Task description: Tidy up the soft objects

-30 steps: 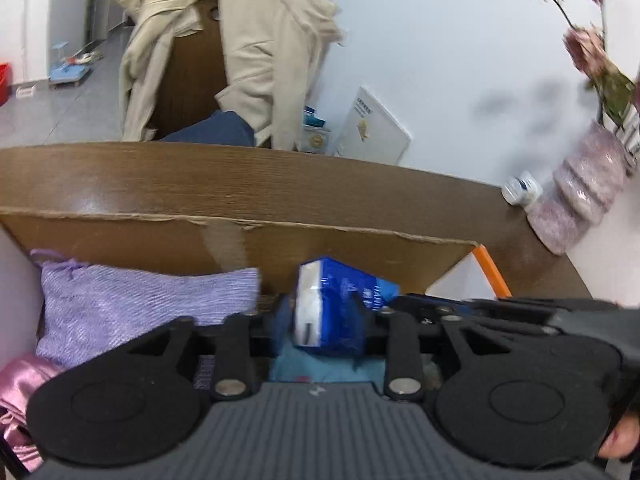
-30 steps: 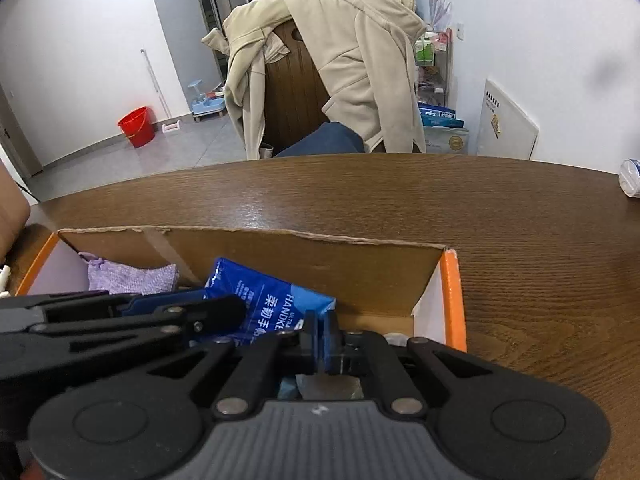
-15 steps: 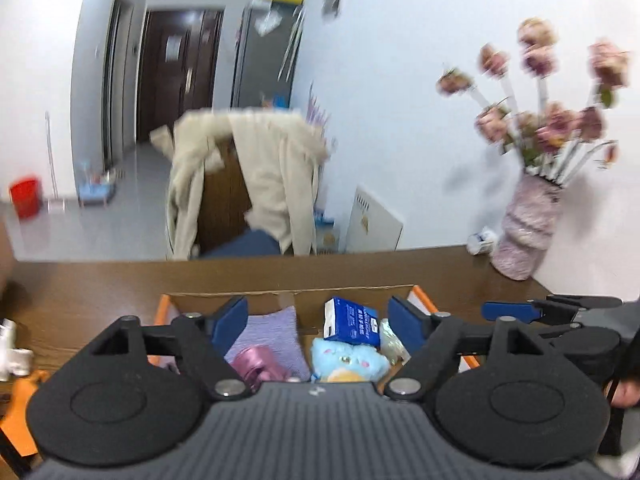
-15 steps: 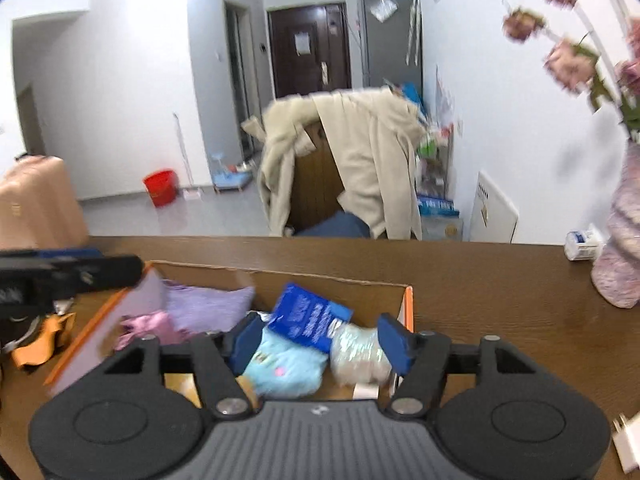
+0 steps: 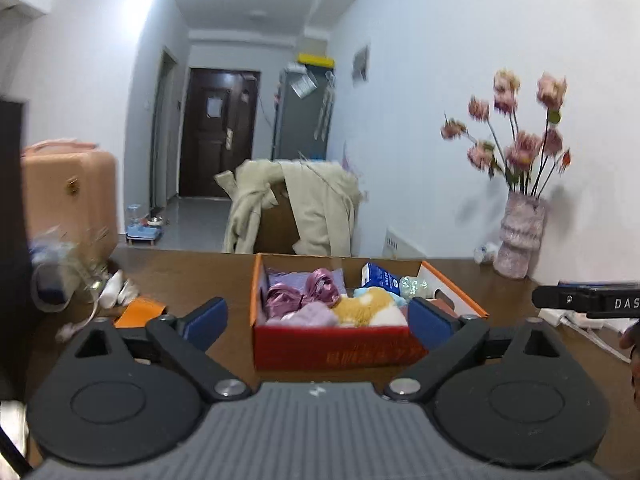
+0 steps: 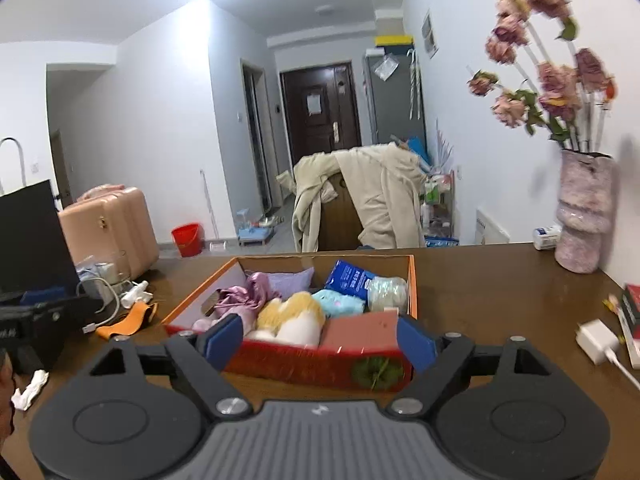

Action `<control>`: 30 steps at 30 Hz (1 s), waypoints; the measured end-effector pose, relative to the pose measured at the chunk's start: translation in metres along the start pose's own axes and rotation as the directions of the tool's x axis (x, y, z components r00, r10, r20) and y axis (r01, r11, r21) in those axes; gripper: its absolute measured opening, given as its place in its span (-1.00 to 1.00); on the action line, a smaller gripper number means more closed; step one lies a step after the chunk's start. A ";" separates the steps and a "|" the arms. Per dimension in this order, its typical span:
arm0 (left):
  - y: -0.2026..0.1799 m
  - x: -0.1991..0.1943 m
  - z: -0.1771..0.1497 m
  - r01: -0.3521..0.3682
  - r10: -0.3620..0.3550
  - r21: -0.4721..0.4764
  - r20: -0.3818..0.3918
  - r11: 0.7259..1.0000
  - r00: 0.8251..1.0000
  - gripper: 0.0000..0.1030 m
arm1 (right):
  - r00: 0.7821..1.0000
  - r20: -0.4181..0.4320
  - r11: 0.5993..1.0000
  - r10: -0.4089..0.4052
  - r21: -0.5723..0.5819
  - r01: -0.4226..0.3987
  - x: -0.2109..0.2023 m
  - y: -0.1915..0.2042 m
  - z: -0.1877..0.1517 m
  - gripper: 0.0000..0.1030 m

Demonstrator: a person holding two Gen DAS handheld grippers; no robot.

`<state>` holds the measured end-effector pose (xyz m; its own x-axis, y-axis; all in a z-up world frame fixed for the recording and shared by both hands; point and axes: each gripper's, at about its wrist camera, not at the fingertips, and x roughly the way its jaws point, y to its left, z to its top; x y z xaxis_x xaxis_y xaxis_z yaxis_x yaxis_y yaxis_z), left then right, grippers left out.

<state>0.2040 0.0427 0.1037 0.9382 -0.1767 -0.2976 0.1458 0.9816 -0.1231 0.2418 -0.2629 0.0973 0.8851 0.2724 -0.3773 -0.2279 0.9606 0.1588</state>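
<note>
Left wrist view: a second ago the left gripper (image 5: 319, 315) hung low over the box (image 5: 332, 346) with the blue tissue pack (image 5: 380, 279) between its nearly closed pads; now it sits back from the box's near red wall, pointing slightly downward. Its jaws are opening, already spread wider than the box, with nothing between them. The whole box shows, standing mid-table (image 5: 208, 276), well off the far edge. Inside lie the tissue pack at the far right, pink satin cloth (image 5: 300, 294) on the left, and a yellow-and-white plush toy (image 5: 370, 312) against the near wall. The right gripper's finger pokes in at the right edge.

Right wrist view: the right gripper (image 6: 319, 340), clamped tight over the box a second ago, has likewise drawn back and up. Its jaws are opening, empty, framing the box's (image 6: 316, 364) near wall. The tissue pack (image 6: 349, 279) leans at the far side beside a pale netted bundle (image 6: 387, 288). A vase (image 6: 582, 216) stands at the table's far right corner.
</note>
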 end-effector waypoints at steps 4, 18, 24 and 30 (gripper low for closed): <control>0.010 -0.037 -0.028 -0.021 0.021 -0.040 0.008 0.999 1.000 0.94 | 0.999 0.034 1.000 -0.025 0.013 0.025 -0.033 0.016 -0.036 0.75; -0.006 -0.124 -0.071 -0.066 0.064 0.017 0.107 0.998 0.992 1.00 | 0.998 0.066 1.000 -0.010 -0.024 0.012 -0.110 0.070 -0.115 0.81; -0.006 -0.130 -0.082 -0.105 0.102 0.016 0.133 0.994 0.986 1.00 | 0.993 0.114 0.996 -0.012 -0.089 0.022 -0.126 0.088 -0.130 0.82; -0.002 -0.144 -0.097 -0.150 0.147 0.011 0.151 0.989 0.978 1.00 | 0.984 0.151 0.995 -0.096 -0.026 0.101 -0.134 0.086 -0.150 0.84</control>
<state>0.0379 0.0596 0.0552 0.9859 -0.0177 -0.1662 0.0067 0.9978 -0.0665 0.0431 -0.2081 0.0247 0.9539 0.1677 -0.2488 -0.1479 0.9843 0.0966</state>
